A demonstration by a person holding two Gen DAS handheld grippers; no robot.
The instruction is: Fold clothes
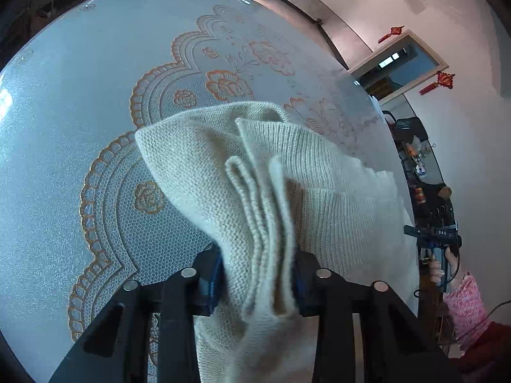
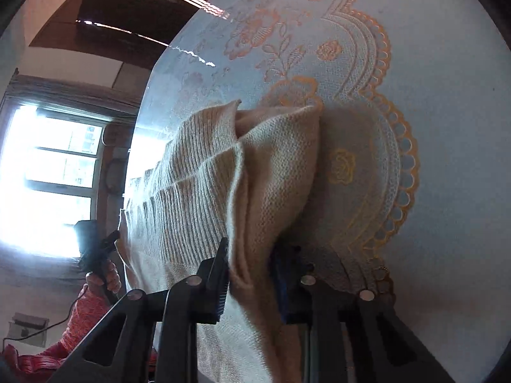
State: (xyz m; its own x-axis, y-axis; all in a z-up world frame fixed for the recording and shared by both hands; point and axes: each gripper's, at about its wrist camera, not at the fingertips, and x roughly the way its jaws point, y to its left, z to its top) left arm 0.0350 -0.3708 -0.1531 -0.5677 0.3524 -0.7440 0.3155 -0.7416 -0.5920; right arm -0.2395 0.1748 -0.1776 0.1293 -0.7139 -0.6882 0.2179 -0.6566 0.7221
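Left wrist view: right gripper (image 1: 431,234) reads "DAS".

Lace-patterned tablecloth (image 1: 80,127) (orange flowers), bright window (image 2: 54,172), red wall ornaments (image 1: 442,81)

Bright window (image 2: 54,172), pale wall (image 1: 399,9), perhaps doorway (image 1: 402,63).

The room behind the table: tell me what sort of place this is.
Most likely a home living or dining room. A round table with a lace-pattern cover, red knot ornaments on the wall, and a big window suggest it.
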